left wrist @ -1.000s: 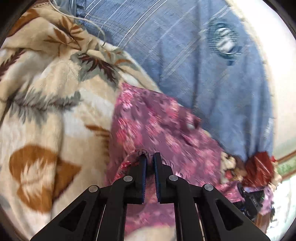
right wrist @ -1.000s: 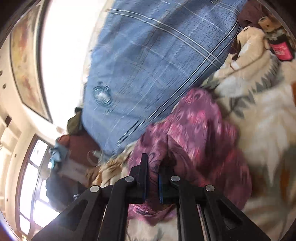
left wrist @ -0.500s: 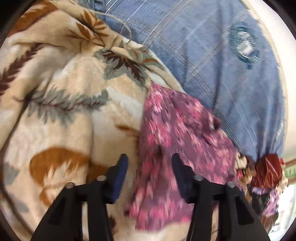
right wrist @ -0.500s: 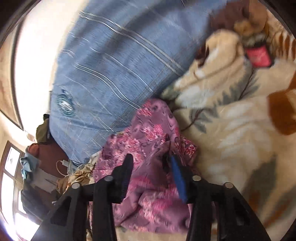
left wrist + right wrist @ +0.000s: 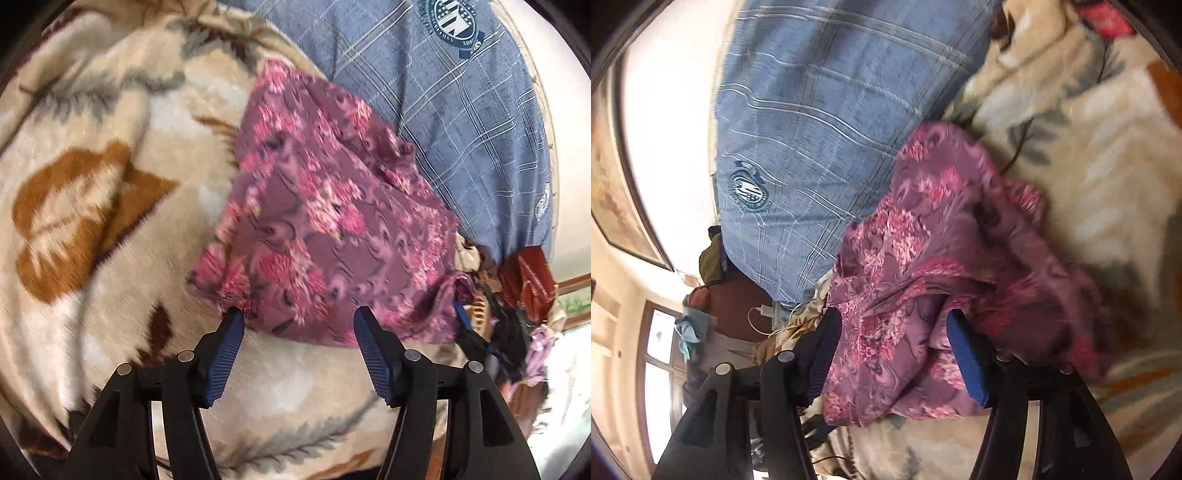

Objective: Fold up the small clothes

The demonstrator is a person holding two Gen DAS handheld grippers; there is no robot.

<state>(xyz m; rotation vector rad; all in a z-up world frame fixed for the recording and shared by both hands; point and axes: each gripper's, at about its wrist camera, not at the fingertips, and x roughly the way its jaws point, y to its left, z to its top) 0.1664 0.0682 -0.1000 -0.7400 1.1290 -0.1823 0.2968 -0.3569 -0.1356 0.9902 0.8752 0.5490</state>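
Note:
A small purple garment with pink flowers lies folded on a cream blanket with brown and grey leaf prints. My left gripper is open and empty, its fingertips just at the garment's near edge. The garment also shows in the right wrist view, rumpled, with a fold standing up. My right gripper is open, its jaws spread on either side of that fold, not closed on it. The right gripper's tip shows at the garment's right corner in the left wrist view.
A blue checked pillow with a round crest lies right behind the garment, also in the right wrist view. Mixed clothes and a red-brown item are piled at the right. A window and wall picture stand at the left.
Both grippers were shut on the garment a second ago. They have opened wide and let it go, and the garment now rests on the blanket.

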